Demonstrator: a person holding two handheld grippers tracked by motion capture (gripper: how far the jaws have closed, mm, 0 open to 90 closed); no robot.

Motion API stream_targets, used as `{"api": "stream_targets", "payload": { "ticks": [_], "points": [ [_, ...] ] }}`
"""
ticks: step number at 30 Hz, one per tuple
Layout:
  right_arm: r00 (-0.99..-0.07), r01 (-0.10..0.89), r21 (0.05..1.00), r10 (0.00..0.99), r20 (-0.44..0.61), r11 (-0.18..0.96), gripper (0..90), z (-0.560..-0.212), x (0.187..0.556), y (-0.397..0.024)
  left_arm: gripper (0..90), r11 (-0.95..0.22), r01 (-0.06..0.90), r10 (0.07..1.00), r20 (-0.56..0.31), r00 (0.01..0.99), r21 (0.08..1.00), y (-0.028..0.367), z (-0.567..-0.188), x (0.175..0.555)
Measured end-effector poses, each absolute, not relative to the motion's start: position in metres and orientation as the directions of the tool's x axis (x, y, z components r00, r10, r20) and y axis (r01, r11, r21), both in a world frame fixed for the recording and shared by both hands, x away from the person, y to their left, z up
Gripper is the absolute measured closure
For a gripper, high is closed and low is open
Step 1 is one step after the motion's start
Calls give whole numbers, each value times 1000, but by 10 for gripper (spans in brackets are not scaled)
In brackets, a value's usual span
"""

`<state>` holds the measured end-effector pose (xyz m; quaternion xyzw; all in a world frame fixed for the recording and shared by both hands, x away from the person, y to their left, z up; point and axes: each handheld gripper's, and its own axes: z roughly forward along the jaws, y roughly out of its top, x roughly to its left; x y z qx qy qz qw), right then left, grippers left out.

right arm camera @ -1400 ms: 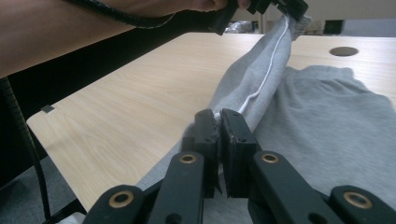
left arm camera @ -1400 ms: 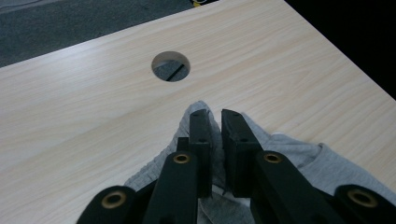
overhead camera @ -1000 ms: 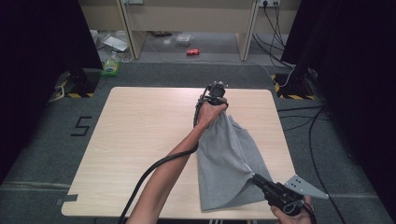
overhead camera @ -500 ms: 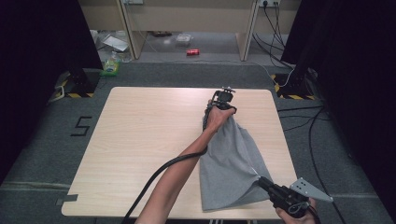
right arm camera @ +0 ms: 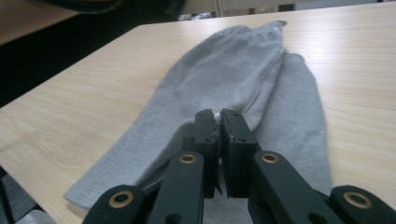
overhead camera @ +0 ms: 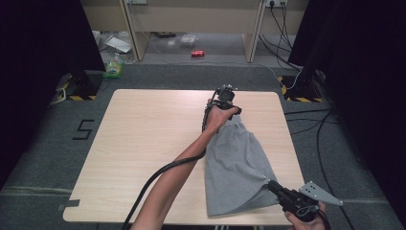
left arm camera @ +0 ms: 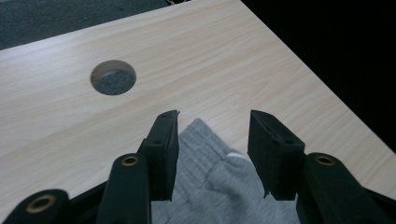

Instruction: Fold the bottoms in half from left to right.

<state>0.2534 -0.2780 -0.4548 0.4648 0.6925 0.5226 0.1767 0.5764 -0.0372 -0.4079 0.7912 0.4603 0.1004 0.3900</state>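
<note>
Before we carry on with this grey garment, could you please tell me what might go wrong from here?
The left tongs have just been opening and no longer press on the grey garment, so its far end could slump or crease.

The right tongs are shut on the garment near the table's near edge; a pull from there could drag the cloth off that edge.

A round hole lies just beyond the far end, where cloth might snag.

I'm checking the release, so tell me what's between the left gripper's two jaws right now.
In the left gripper view, the left gripper has just been opening; the far corner of the grey garment lies on the table between its jaws, untouched by the pads.
</note>
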Motion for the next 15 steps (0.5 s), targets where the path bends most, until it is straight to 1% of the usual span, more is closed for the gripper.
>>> {"api": "stream_targets", "payload": {
  "ticks": [8, 15],
  "points": [
    [-466, 479, 877, 854, 232, 23, 860, -461, 244, -293, 514, -293, 635, 809, -169, 564, 715, 1, -394, 563],
    [-431, 507, 861, 878, 209, 43, 861, -474, 239, -304, 502, -306, 631, 817, -143, 558, 713, 42, -398, 547]
  ]
}}
